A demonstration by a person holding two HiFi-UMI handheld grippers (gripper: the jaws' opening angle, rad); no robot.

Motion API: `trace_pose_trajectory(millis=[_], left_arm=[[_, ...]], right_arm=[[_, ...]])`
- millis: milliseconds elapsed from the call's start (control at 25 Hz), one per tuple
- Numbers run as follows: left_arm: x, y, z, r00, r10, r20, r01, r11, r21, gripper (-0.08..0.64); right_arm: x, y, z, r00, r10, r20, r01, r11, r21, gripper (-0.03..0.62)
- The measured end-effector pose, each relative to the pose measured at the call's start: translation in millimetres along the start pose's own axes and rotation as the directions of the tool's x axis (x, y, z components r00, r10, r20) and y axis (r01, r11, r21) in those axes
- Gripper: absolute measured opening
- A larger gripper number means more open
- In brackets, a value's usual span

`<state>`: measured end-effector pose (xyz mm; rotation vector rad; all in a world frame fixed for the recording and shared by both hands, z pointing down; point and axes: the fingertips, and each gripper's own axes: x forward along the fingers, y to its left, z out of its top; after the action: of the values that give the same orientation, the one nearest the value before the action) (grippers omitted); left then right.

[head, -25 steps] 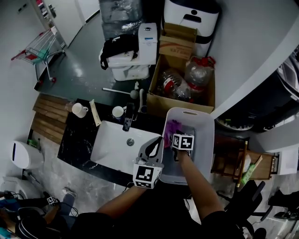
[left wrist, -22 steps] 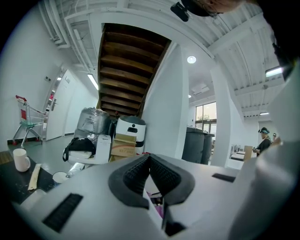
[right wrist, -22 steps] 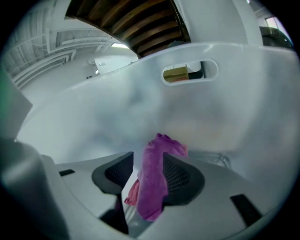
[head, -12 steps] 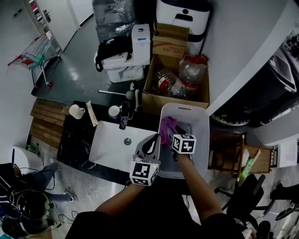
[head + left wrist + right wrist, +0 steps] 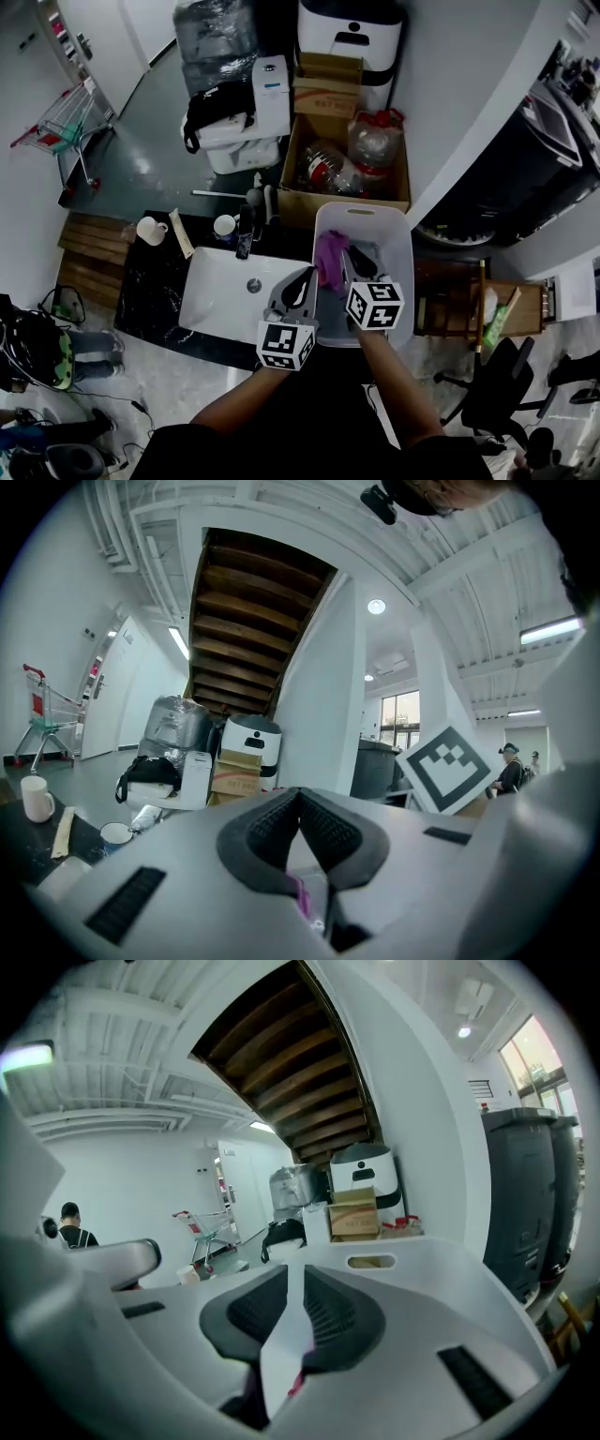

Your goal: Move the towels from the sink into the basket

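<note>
The purple towel lies inside the white basket, at its 9 o'clock side. The basket stands at 3 o'clock from the sink, which is set in the dark tabletop. The right tongs hang over the basket near 6 o'clock. Their jaws have just been closing and leave only a thin gap, with nothing between them. The left tongs, by the sink's 3 o'clock edge, meet at the tips and hold nothing.

A cardboard box holding plastic bottles stands behind the black counter. A mug and a cup sit on the counter, left of the faucet. A shopping cart stands far left and a black bag beyond the counter.
</note>
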<state>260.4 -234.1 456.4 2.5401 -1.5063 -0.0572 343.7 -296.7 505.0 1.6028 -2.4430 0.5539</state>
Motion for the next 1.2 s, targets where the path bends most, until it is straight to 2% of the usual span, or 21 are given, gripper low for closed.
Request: trace_pose_trajectory(millis=[160,600,1000,1200], left_arm=[[-4.0,-2.6,2.7,1.000,-0.008,0.007,0.008,1.000,-0.001,0.005],[-5.1,-6.8,21.8,0.998,-0.019,0.056,0.018,0.999,0.032,0.005],[-3.9,-30.4,20.5,0.997,-0.047,0.059,0.043,0.997,0.061,0.005],[-3.4,-34.7,19.3,0.997,-0.045,0.057,0.041,0.997,0.065,0.005]], right_arm=[[-27.1,13.7,21.6,0.996,-0.004,0.092,0.007,0.999,-0.037,0.026],[-73.8,43.2,30.4,0.981,-0.016,0.193,0.040,0.992,-0.121,0.023],[-92.6,38.1,30.4,0.973,-0.059,0.221,0.094,0.984,-0.150,0.018],[-96.9,38.7,28.9,0.973,-0.055,0.224,0.093,0.982,-0.164,0.018]])
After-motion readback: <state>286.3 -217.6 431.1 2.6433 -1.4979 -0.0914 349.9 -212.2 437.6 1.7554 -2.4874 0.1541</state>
